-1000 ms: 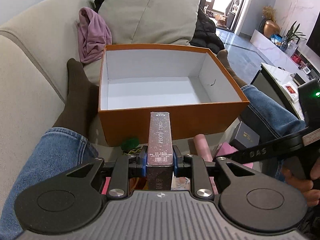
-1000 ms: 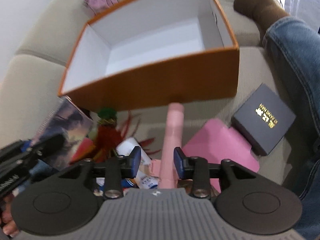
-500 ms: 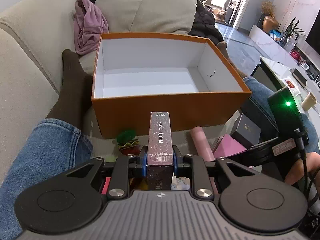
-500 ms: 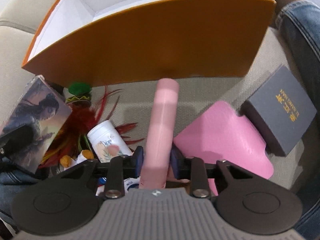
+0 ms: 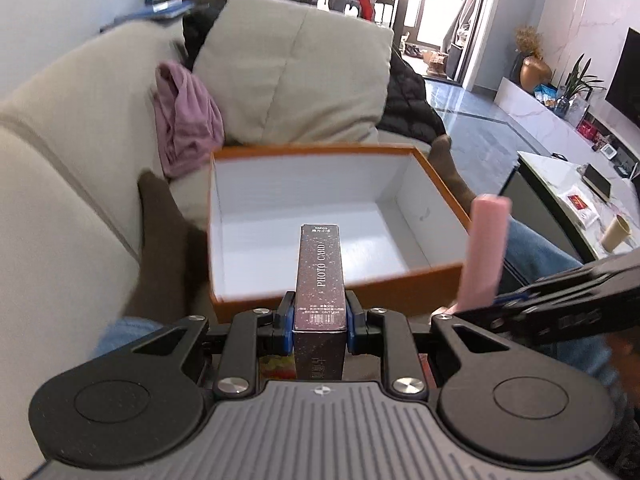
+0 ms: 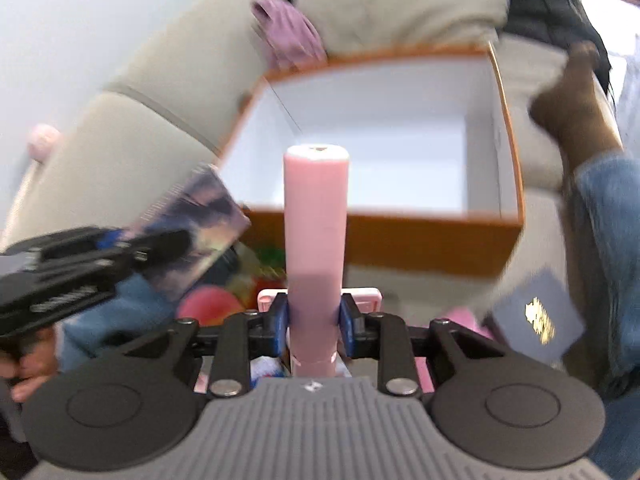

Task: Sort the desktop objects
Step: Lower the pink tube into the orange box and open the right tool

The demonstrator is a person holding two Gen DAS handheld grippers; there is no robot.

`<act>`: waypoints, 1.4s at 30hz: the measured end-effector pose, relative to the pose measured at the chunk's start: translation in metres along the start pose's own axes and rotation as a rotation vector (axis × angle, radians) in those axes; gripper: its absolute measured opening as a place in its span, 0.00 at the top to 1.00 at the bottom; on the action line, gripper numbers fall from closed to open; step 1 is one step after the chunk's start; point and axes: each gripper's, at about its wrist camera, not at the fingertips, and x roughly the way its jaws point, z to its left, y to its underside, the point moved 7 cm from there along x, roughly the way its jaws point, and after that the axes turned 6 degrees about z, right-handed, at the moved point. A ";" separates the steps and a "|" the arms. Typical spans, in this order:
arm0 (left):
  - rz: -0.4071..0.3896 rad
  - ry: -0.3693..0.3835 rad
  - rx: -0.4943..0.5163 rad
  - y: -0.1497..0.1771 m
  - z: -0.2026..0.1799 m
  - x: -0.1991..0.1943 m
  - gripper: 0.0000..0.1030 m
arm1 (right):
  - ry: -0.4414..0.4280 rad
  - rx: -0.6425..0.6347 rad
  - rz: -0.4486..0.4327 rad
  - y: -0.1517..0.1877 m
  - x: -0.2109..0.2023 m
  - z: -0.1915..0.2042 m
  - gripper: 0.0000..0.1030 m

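An open orange box (image 5: pixel 436 274) with a white inside sits on the sofa; it also shows in the right wrist view (image 6: pixel 432 240). My left gripper (image 5: pixel 319 318) is shut on a dark photo card box (image 5: pixel 320 272) and holds it raised over the orange box's near wall. That card box shows at the left of the right wrist view (image 6: pixel 196 228). My right gripper (image 6: pixel 314 314) is shut on a pink tube (image 6: pixel 316 216) and holds it lifted before the orange box. The tube stands at the right of the left wrist view (image 5: pixel 482 252).
A purple cloth (image 5: pixel 184 120) lies on the beige sofa (image 5: pixel 60 184) behind the box. A dark blue box with gold print (image 6: pixel 536 316) and several small colourful items (image 6: pixel 212 308) lie in front. A socked foot (image 6: pixel 572 96) and jeans legs flank the box.
My right gripper closed on the pink tube and lifted it off the sofa. Both grippers rose and moved toward the orange box, so its inside shows more from above.
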 end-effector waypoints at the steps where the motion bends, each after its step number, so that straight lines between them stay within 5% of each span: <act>1: -0.007 -0.013 0.006 -0.007 0.002 0.000 0.75 | -0.015 0.000 -0.015 -0.008 -0.006 0.002 0.72; 9: 0.003 -0.069 0.050 -0.060 0.013 0.041 0.75 | -0.040 0.051 -0.124 -0.089 -0.020 -0.004 0.72; 14: 0.065 -0.118 0.079 -0.066 0.018 0.096 0.75 | 0.082 0.052 -0.075 -0.129 0.018 -0.034 0.72; 24: 0.164 -0.053 0.071 -0.056 0.020 0.145 0.75 | 0.088 0.146 0.273 -0.129 0.141 -0.090 0.72; 33: 0.215 -0.047 0.044 -0.047 0.030 0.168 0.75 | 0.208 0.074 0.274 -0.141 0.166 -0.096 0.70; 38: 0.203 -0.038 0.036 -0.046 0.031 0.167 0.75 | 0.262 -0.046 0.208 -0.144 0.146 -0.074 0.67; 42: 0.182 -0.041 0.035 -0.044 0.030 0.164 0.75 | 0.309 -0.130 0.239 -0.132 0.143 -0.053 0.69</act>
